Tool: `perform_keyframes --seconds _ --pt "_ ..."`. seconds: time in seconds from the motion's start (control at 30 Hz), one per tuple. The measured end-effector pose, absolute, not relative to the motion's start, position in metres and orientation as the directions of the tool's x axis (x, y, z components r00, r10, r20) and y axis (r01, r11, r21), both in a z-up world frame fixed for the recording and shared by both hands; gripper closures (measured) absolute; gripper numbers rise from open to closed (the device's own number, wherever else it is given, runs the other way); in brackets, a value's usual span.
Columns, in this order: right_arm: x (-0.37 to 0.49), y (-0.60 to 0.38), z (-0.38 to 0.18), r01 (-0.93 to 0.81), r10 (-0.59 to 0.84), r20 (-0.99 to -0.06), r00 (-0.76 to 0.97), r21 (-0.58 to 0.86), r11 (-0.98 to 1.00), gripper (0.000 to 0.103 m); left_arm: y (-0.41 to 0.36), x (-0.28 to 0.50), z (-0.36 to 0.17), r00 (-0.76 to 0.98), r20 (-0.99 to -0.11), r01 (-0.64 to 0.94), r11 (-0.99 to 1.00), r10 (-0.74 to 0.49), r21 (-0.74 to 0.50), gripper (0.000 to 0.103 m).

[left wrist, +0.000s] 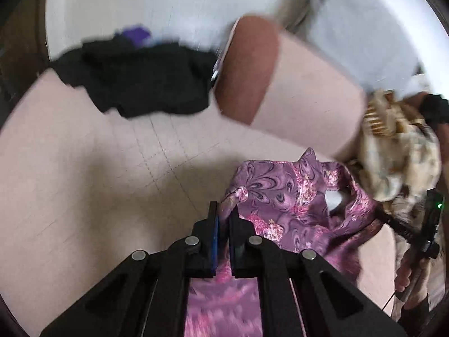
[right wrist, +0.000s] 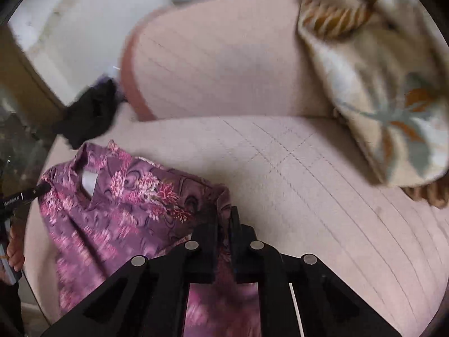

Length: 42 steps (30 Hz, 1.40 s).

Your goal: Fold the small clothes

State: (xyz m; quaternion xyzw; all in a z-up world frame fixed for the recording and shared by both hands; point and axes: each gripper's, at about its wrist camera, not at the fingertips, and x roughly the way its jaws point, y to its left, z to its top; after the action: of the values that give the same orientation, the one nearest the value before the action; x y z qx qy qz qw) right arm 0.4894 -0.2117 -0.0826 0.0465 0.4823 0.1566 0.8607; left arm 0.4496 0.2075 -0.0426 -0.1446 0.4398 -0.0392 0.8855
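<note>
Pinching one purple floral garment [left wrist: 294, 205]: left gripper [left wrist: 223, 210], right gripper [right wrist: 224, 216].

We see soft, even daylight in both views, no glare; motion blur smears everything toward twelve o'clock, fisheye bending darkens the rims, faint shadows sit at centre
</note>
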Motion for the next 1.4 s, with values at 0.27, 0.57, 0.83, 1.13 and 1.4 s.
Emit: perform_keyframes --seconds 0.27,0.57,0.83,1.13,1.4 --pt "0.292 -0.261 -0.036 -0.217 0.418 -0.721 0.552 0.36 0.907 0.097 0.177 0.26 -0.021 0.65 -0.732 0.033 0.97 -0.204 -0.241 0.097" --pt "0.192 -0.264 -0.145 0.007 0.299 -0.864 0.406 0.33 0.944 0.09 0.155 0.184 -0.145 0.433 -0.888 -0.103 0.969 -0.158 -0.223 0.085" --pt "0.136 -0.299 -0.121 0.054 0.432 -0.725 0.536 0.54 0.84 0.033 0.184 0.137 -0.111 0.583 -0.738 -0.116 0.865 -0.339 -0.489 0.03" --pt "0.202 -0.254 -0.117 -0.018 0.457 -0.752 0.474 0.511 0.859 0.033 0.132 0.215 -0.107 0.54 -0.817 -0.054 0.96 -0.202 -0.273 0.03" --pt "0.162 -0.242 -0.141 -0.024 0.344 -0.864 0.367 0.361 0.932 0.056 0.128 0.166 -0.141 0.412 -0.861 0.022 0.948 -0.298 -0.318 0.088"
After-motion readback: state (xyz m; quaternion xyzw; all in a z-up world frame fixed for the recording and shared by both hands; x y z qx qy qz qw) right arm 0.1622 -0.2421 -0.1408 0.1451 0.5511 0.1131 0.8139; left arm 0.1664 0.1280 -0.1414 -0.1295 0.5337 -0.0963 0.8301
